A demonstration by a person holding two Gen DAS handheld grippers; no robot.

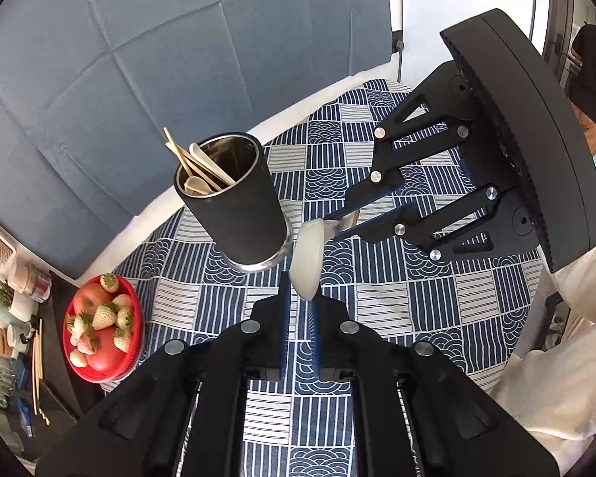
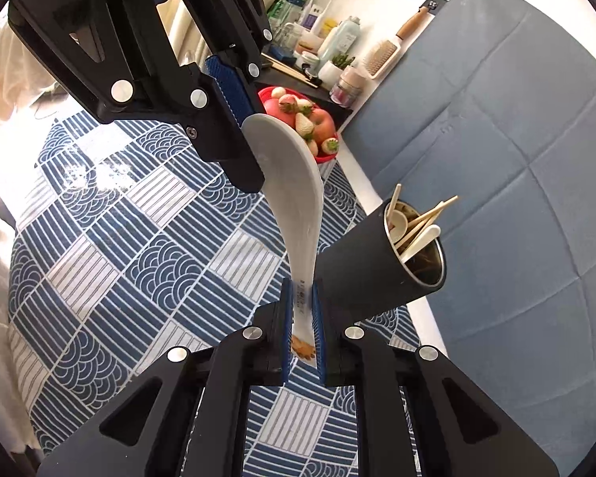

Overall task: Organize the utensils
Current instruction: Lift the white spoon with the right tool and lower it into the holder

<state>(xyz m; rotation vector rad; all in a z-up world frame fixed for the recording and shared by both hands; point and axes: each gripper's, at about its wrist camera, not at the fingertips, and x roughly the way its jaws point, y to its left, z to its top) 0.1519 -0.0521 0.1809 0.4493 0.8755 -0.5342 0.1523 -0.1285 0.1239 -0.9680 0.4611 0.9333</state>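
Your right gripper (image 2: 302, 310) clamps the white spoon (image 2: 298, 206) handle | your left gripper (image 1: 298, 302) pinches its bowl | black holder (image 1: 232, 202) stands just beside.

The right tongs (image 2: 302, 306) grip the handle of a white ceramic spoon (image 2: 294, 183) between blue pads, the bowl pointing away. The left tongs (image 2: 240, 119) reach in from the upper left, one blue pad against the bowl's edge. Just right of the spoon stands a black utensil holder (image 2: 371, 274) with chopsticks and pale spoons on the patterned blue tablecloth (image 2: 119, 238). Behind it sits a red bowl of fruit (image 2: 326, 127).
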